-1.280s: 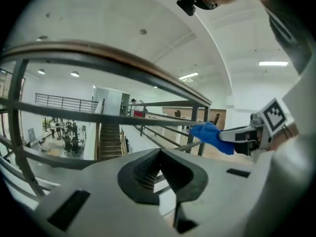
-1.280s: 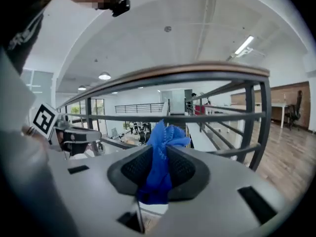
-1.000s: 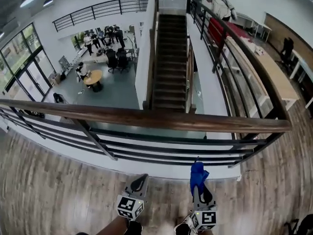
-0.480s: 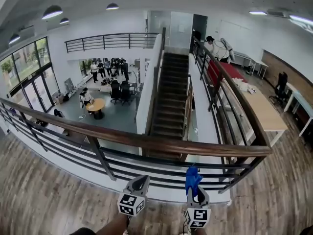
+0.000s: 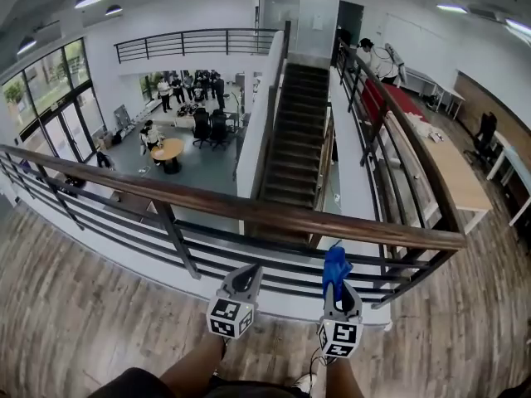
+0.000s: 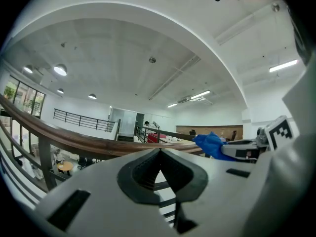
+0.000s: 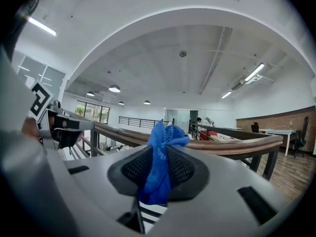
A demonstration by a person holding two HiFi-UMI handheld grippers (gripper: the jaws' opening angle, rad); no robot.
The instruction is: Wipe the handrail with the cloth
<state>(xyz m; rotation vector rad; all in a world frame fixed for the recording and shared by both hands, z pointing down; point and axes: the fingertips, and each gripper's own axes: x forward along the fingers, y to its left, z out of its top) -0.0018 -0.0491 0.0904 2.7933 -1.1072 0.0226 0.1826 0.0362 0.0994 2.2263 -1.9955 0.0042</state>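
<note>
The left gripper [image 5: 246, 275] is empty, its jaws pressed together. The right gripper [image 5: 338, 287] is clamped on a bunched blue cloth [image 5: 335, 267] whose free end pokes forward toward the brown wooden handrail [image 5: 249, 211] but stays clear of it, so wiping looks unstarted. The rail's long axis runs left to right.

The handrail [image 5: 249, 211] was smooth, glossy brown wood. The bars [image 5: 177, 243] under it were dark matt metal. The cloth [image 5: 335, 269] near it was blue, nubby fabric. The floor [image 5: 75, 305] beneath was grainy wood plank.
</note>
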